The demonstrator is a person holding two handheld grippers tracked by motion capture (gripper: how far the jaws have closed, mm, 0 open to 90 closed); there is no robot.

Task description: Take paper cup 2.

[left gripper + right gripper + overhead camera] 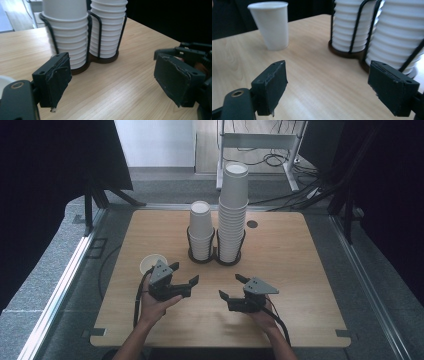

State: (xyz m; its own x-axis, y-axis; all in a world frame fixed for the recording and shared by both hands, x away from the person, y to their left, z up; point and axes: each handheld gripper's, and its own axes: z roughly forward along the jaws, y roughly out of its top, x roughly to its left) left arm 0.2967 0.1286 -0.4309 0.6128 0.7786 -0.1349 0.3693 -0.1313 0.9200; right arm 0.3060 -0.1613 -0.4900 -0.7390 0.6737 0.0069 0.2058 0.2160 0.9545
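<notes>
On the wooden table (280,270) we hold both grippers low near our edge, each with its jaws spread and nothing between them. Our left gripper (184,274) sits just beside a single white paper cup (151,263) that stands upright by itself. Our right gripper (233,286) hovers well apart from it. Beyond them, two stacks of cups (220,222) stand in a black wire holder (215,255) mid-table, the right stack (233,210) taller.

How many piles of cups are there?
2, side by side in a black wire holder at the table's far middle: the shorter stack on the left, the taller stack on the right. One single cup stands apart.
</notes>
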